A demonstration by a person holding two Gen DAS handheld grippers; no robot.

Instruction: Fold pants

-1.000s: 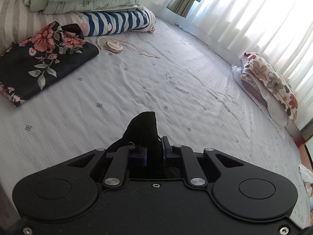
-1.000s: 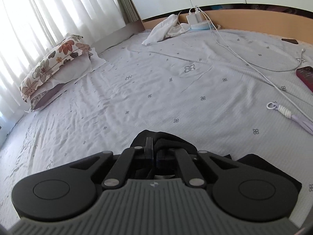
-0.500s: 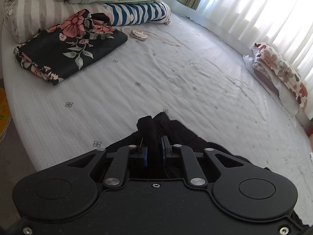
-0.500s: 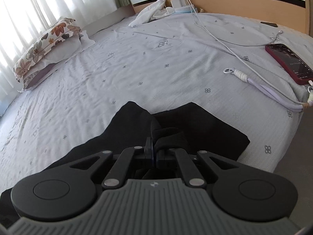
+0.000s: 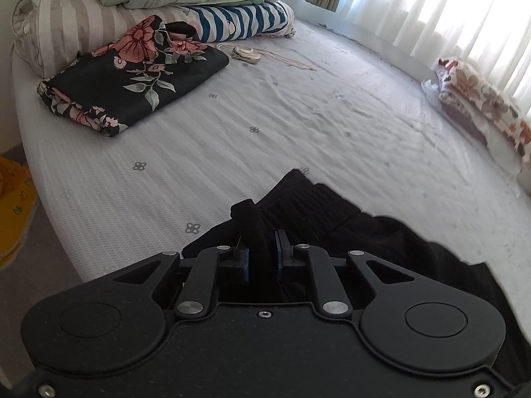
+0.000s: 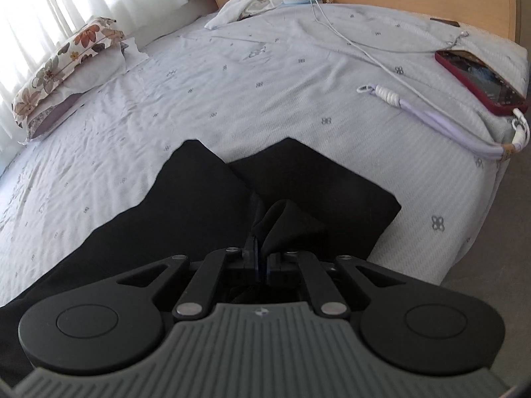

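From the left wrist view, the left tool (image 5: 260,251) pinches a thick roll of black fabric between its blue pads, a rounded tuft poking up past the tips. The pants (image 5: 318,205) are matte black with a fine ribbed weave, lying crumpled on the bed (image 5: 232,152) near its front edge; their lower part is hidden behind the tool body. The sheet is pale grey, finely textured, dotted with small flower marks and lightly wrinkled. Farther back lie a folded black floral cloth (image 5: 132,76), a striped blue-and-white roll (image 5: 242,23) and a small round cream object with cords (image 5: 245,54), too small to identify. A floral pillow (image 5: 488,106) is cut off at the right edge.

From the right wrist view, the right tool (image 6: 262,262) is closed tight on a pointed fold of the pants (image 6: 199,192). Two smooth, flat, square-ended leg ends spread ahead on the bed (image 6: 265,83). A red-cased phone (image 6: 481,79) and a white cable (image 6: 365,49) lie to the right, and a purple-white cord (image 6: 431,116) beside them.
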